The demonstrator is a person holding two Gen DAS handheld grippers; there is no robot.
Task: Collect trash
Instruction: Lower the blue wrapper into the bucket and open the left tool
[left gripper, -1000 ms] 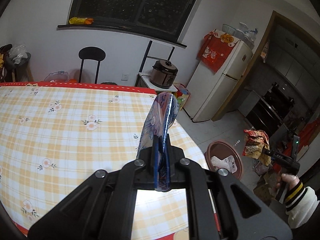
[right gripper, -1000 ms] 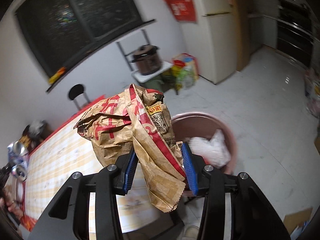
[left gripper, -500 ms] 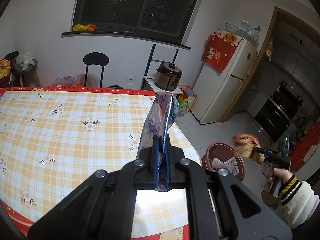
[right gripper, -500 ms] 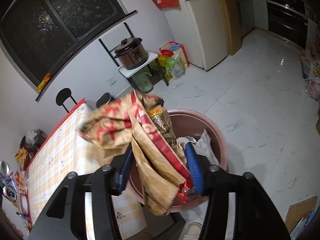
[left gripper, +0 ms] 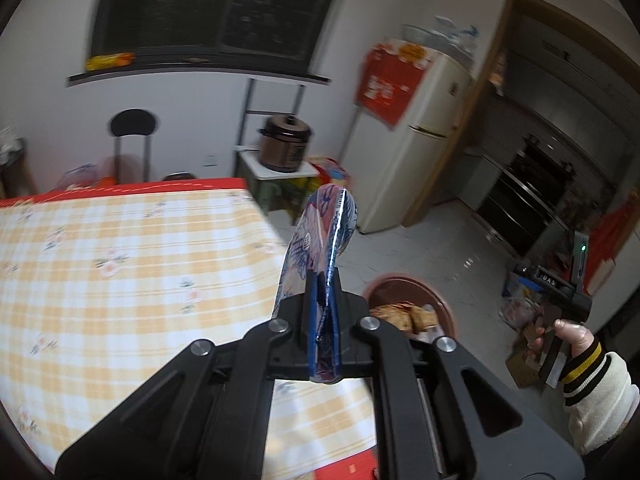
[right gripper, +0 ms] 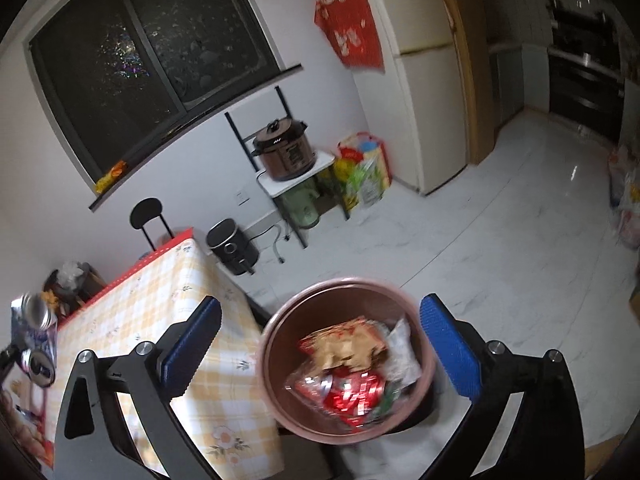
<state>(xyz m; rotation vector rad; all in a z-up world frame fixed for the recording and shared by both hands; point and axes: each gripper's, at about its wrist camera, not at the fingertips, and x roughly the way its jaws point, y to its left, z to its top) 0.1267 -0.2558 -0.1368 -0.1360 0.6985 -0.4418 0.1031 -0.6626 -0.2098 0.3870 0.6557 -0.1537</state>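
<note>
My left gripper (left gripper: 323,308) is shut on a flattened blue and pink drink can (left gripper: 320,240), held upright above the table's right edge; the can also shows at the far left of the right wrist view (right gripper: 34,336). My right gripper (right gripper: 320,344) is open and empty, right above the pink trash bin (right gripper: 276,364). The brown and red paper bag (right gripper: 346,346) lies inside the bin on other wrappers. In the left wrist view the bin (left gripper: 384,284) stands on the floor beside the table, with the bag (left gripper: 402,316) in it, and the right gripper body (left gripper: 556,292) is held by a hand at the right.
The table with a yellow checked cloth (left gripper: 120,264) fills the left. A white side stand with a brown rice cooker (right gripper: 286,154), an air fryer (right gripper: 232,246), a black chair (left gripper: 134,136) and a fridge (right gripper: 424,80) line the far wall. Bags lie on the tiled floor at the right (right gripper: 626,208).
My right gripper opened and the brown paper bag dropped into the bin. My left gripper swung right, toward the bin, still holding the can.
</note>
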